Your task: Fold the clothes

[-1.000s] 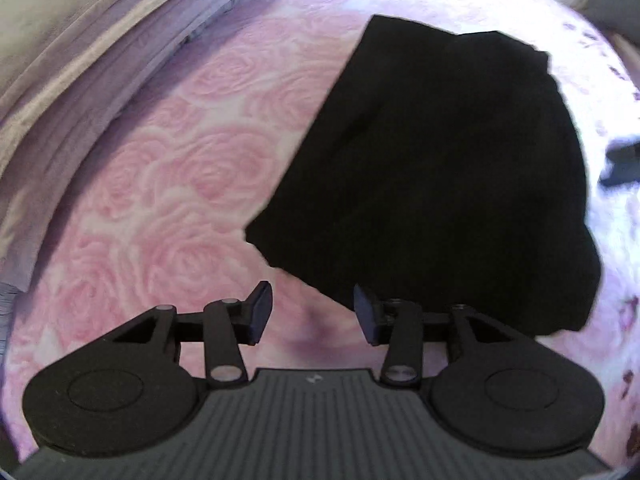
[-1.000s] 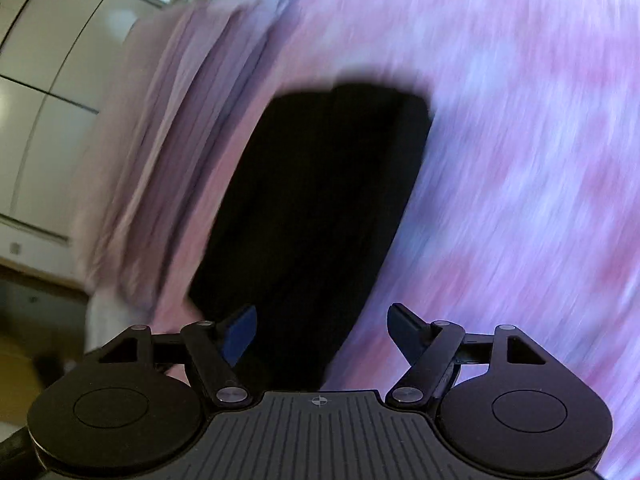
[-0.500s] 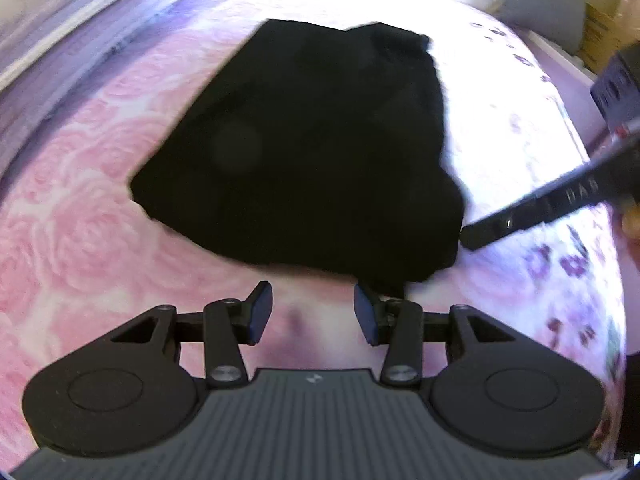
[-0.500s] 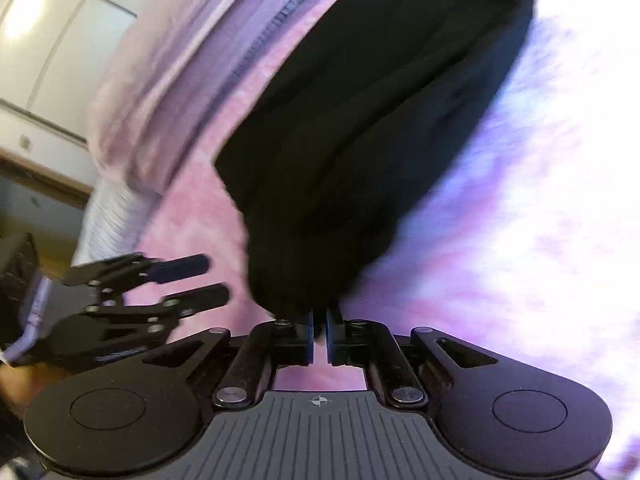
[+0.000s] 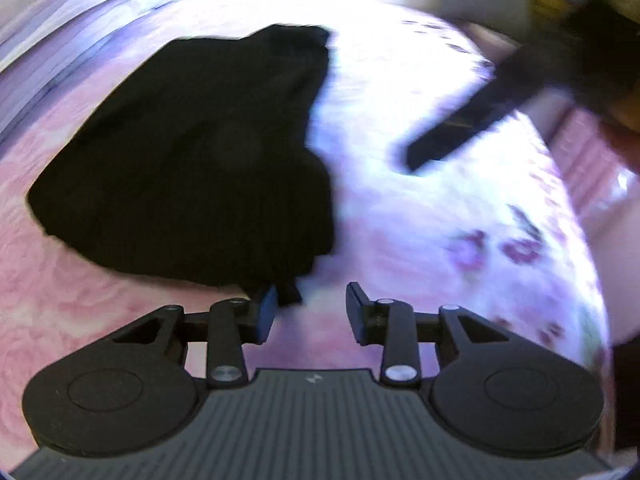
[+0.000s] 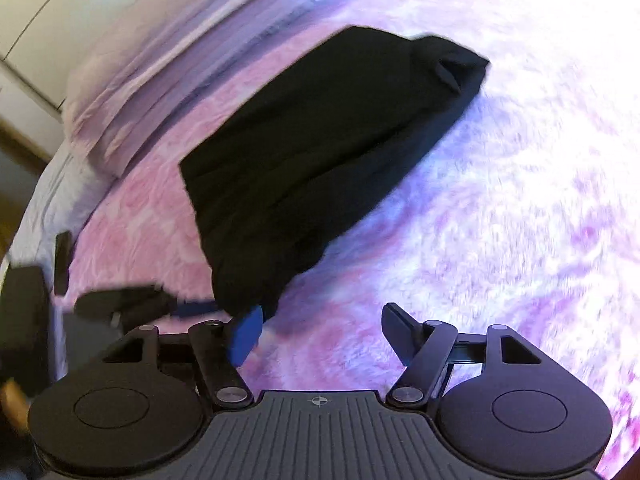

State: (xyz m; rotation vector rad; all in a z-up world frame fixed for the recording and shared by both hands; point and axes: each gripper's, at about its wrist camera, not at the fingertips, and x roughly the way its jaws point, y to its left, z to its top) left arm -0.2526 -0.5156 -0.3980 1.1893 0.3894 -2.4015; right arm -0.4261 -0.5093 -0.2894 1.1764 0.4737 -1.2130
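Observation:
A black garment [image 5: 192, 160] lies folded in a rough wedge on the pink rose-patterned bedspread [image 5: 80, 320]; it also shows in the right wrist view [image 6: 320, 152]. My left gripper [image 5: 310, 312] is open and empty, its left finger at the garment's near corner. My right gripper [image 6: 320, 336] is open and empty, its left finger just below the garment's near corner. The right gripper shows blurred in the left wrist view [image 5: 460, 132], raised above the bed. The left gripper shows blurred in the right wrist view [image 6: 128, 300], left of the garment.
A pale pink pillow and folded bedding [image 6: 152, 80] lie along the bed's far left side. White cupboard doors [image 6: 48, 12] stand beyond. The bedspread [image 6: 520, 200] stretches wide to the right of the garment. The bed's right edge [image 5: 580, 200] drops off.
My right gripper was shut on the garment's corner half a second ago and has opened and let it go. My left gripper has shifted right along the garment's near edge.

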